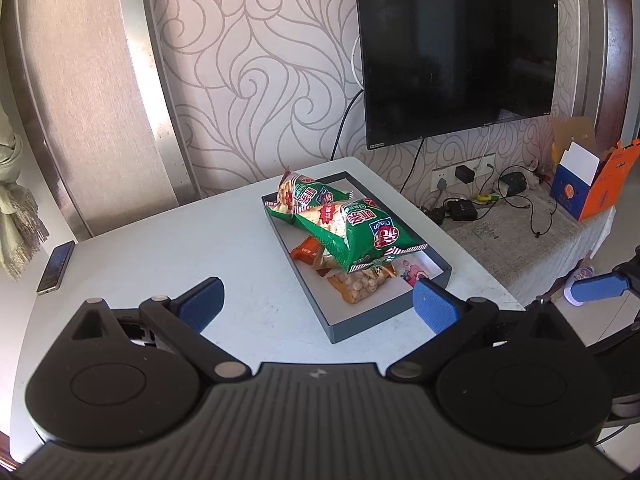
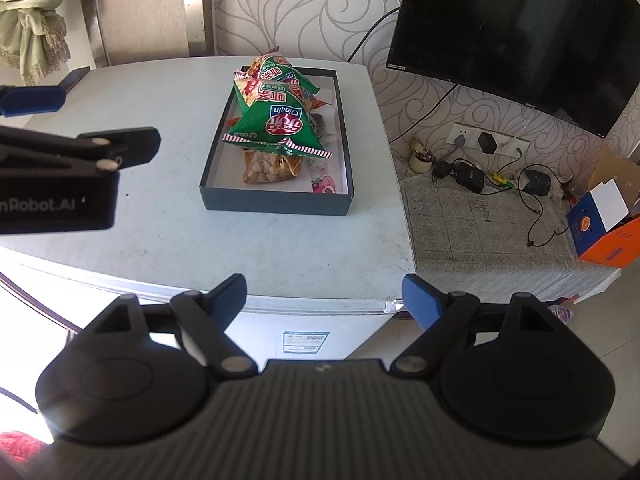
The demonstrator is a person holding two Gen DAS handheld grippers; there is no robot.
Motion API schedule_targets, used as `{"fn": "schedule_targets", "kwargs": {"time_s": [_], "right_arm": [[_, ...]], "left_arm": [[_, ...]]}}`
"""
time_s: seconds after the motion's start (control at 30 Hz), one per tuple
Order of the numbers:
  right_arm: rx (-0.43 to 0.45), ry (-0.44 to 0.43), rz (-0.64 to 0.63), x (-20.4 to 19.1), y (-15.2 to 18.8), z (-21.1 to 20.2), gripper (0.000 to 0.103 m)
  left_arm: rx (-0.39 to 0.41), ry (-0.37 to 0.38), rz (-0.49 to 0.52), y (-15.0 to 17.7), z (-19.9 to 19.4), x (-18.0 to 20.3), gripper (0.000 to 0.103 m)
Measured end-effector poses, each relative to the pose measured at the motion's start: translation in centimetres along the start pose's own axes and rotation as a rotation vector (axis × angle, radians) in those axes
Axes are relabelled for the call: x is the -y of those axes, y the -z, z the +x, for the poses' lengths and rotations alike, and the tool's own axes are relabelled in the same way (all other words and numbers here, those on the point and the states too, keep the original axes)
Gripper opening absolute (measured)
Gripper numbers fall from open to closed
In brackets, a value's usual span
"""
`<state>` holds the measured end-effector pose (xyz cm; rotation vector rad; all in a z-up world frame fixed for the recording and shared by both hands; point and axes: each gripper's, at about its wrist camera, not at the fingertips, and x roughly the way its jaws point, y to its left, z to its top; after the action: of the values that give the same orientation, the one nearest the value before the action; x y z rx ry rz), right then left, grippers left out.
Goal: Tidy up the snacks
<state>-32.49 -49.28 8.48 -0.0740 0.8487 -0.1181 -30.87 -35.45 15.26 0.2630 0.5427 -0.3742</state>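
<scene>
Ahead of the left wrist camera, the left gripper (image 1: 318,306) is hovering over the pale table (image 1: 160,264) with its blue-padded fingers spread wide and empty, while the snack packets (image 1: 352,228) are lying piled in the dark tray (image 1: 340,330) just beyond it. From the right wrist camera, the right gripper (image 2: 324,300) is hanging at the table's near edge, likewise released and holding nothing, with the tray (image 2: 276,204) of green snack packets (image 2: 276,124) sitting well ahead.
</scene>
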Motion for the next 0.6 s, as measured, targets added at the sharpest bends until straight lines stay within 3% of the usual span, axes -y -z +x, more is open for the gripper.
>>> {"fn": "schedule_targets", "kwargs": {"time_s": [0.6], "right_arm": [[-0.018, -0.001, 0.005, -0.08, 0.44, 0.16, 0.086]], "left_arm": [[-0.002, 0.004, 0.006, -0.03, 0.36, 0.19, 0.102]]}}
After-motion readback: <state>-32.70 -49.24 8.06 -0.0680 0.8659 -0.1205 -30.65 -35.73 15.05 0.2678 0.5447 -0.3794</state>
